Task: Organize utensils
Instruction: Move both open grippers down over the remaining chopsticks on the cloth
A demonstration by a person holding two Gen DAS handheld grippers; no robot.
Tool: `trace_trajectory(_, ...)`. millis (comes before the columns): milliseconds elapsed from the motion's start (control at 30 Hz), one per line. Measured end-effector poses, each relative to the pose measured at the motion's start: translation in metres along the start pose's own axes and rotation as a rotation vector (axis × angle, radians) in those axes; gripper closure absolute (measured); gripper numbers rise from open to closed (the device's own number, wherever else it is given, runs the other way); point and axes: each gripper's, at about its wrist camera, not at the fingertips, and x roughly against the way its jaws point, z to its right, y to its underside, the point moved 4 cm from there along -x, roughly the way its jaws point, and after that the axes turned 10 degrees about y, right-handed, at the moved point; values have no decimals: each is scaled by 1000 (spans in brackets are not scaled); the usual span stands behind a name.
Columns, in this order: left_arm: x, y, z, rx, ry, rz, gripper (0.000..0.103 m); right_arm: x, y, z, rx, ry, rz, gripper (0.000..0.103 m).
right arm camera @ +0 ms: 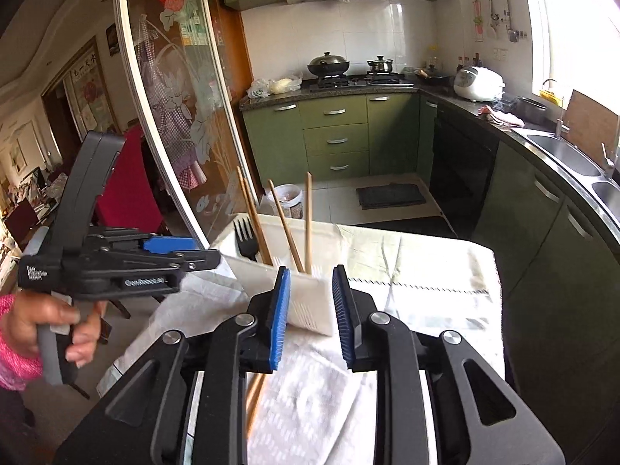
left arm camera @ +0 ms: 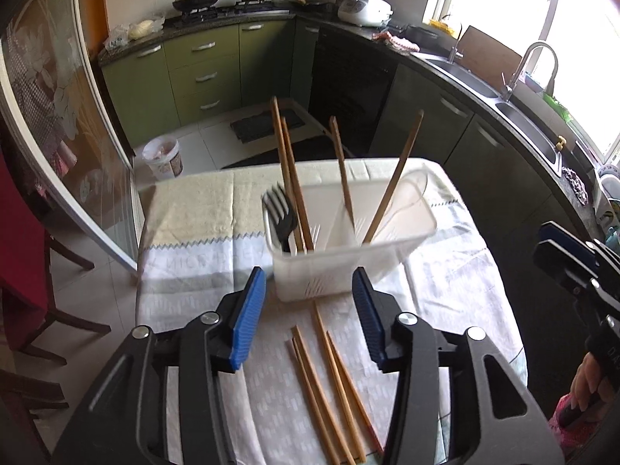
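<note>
1. At 9 o'clock of the white utensil basket (left arm camera: 350, 248), a black fork (left arm camera: 282, 215) is standing tines up in its left compartment, with a lighter fork blurred beside it.
2. Just right of the fork, 2 wooden chopsticks (left arm camera: 288, 178) are leaning together in the basket; 2 more are standing apart toward 3 o'clock, the far one tilting right.
3. I am holding my left gripper (left arm camera: 310, 312) with its blue pads wide apart and nothing between them, hovering over the cloth-covered table (left arm camera: 193, 224) at the basket's 6 o'clock.
4. Under that gap, 4 loose chopsticks (left arm camera: 329, 387) are lying flat on the cloth, fanning from the basket's foot toward 6 o'clock.
5. My right gripper (right arm camera: 312, 312) is sitting narrower but parted, gripping nothing, its fingers framing the basket's near corner without touching it.
6. In the right wrist view, my left hand (right arm camera: 50, 325) is squeezing its handle at 9 o'clock.
</note>
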Motion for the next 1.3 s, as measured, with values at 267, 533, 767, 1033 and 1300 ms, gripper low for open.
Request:
trace_trajectory(267,-50,84,-17,58,-16,-181,56,-2,99,50,-131,57,-98,74)
trace_trajectory(533,-88,117,-20,101,-54,-304,77,-11,145,51,-202,-15,-150,71)
trace_trajectory(767,-104,126,-24,138,-70,-342,81,-14,146,42,-210,-53,-152,71)
trace_trajectory(1033,-118,124,-25,158,-75,-355,87,-16,151,44,-232,-71,-157,66)
trace_trajectory(1300,-129,124,-18,126,-94,-363,95,-25,156,36,-225,-85,-183,66)
